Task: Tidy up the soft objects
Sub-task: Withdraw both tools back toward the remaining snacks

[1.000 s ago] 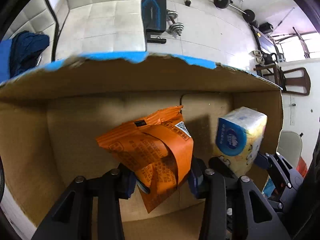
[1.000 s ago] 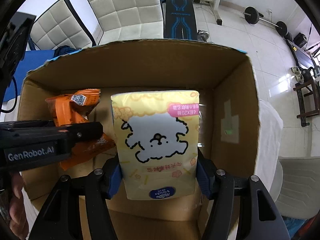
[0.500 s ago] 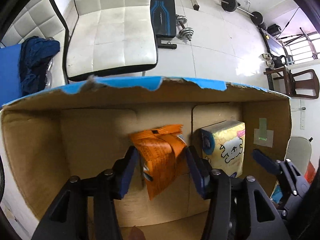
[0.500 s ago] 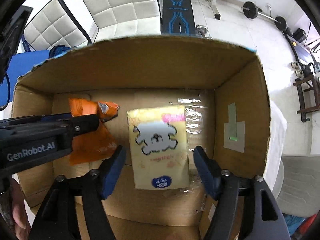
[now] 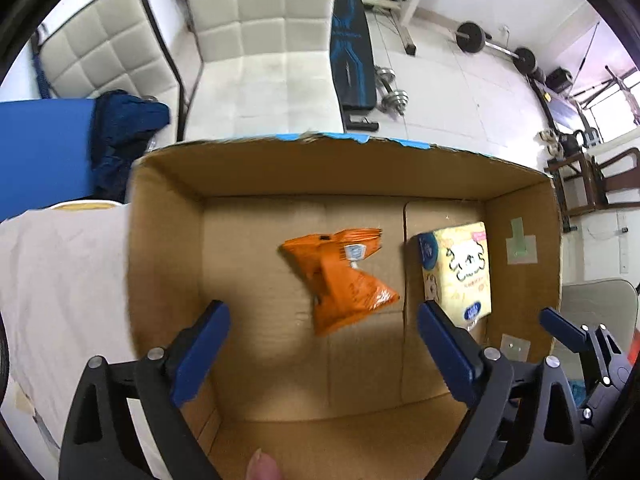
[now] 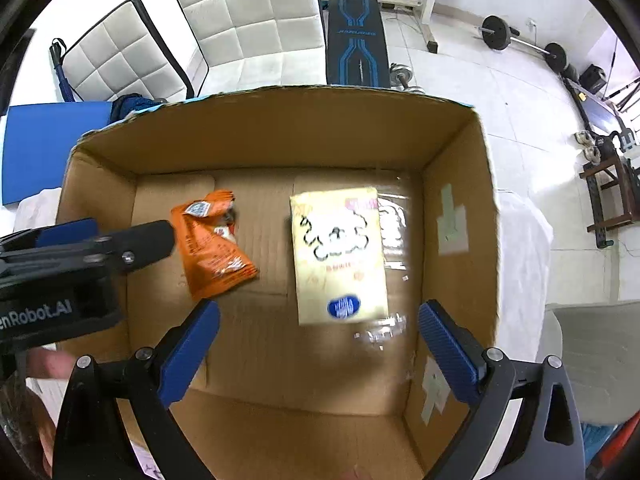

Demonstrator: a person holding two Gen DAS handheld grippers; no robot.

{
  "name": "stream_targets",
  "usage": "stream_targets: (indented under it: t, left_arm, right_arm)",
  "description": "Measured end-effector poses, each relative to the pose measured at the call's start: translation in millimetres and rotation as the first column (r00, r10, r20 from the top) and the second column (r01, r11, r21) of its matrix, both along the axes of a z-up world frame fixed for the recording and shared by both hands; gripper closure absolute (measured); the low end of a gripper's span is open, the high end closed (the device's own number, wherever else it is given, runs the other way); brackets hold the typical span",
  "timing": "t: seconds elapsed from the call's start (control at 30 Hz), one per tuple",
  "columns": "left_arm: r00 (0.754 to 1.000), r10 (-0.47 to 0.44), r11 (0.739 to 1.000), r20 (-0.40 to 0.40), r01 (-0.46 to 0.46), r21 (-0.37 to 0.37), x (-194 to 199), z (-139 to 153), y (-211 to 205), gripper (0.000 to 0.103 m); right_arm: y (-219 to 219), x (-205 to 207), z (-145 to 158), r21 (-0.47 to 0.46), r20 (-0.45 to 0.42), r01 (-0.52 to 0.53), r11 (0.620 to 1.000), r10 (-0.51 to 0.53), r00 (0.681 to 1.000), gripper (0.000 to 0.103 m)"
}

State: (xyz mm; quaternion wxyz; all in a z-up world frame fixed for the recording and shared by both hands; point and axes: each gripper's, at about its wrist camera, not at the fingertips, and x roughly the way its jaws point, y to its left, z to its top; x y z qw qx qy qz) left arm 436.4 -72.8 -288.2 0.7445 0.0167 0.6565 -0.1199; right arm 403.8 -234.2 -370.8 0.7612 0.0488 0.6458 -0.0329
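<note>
An orange snack bag (image 5: 340,276) lies on the floor of an open cardboard box (image 5: 360,168), near the middle. A yellow tissue pack with a dog drawing (image 5: 460,272) lies to its right. My left gripper (image 5: 324,344) is open and empty above the box. In the right wrist view the tissue pack (image 6: 340,252) and the orange bag (image 6: 212,244) lie on the box (image 6: 280,128) floor. My right gripper (image 6: 318,344) is open and empty above them. The left gripper's body shows at the left of that view.
The box stands on a white cloth (image 5: 60,280). Behind it are white padded chairs (image 5: 264,40), a blue board (image 5: 40,152) with dark blue cloth (image 5: 124,128), a weight bench (image 5: 352,64) and barbells (image 5: 496,44) on the tiled floor.
Both grippers opened, let go of the orange bag and the tissue pack, and pulled back upward. Both items now lie on the box floor.
</note>
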Motion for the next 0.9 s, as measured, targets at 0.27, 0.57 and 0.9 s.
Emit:
stream_targets:
  t: [0.27, 0.57, 0.9]
  left_arm:
    - [0.989, 0.023, 0.999, 0.147, -0.028, 0.030, -52, 44, 17, 0.007]
    - [0.973, 0.018, 0.999, 0.231, -0.029, 0.045, -109, 82, 24, 0.007]
    - [0.951, 0.027, 0.999, 0.308, -0.039, 0.034, -159, 125, 27, 0.007]
  right_arm:
    - [4, -52, 32, -0.018, 0.031, 0.059, 0.998, -0.058, 0.998, 0.002]
    - [11, -101, 83, -0.035, 0.118, 0.065, 0.997, -0.060, 0.991, 0.002]
    - [12, -151, 131, -0.013, 0.182, 0.074, 0.997, -0.070, 0.981, 0.002]
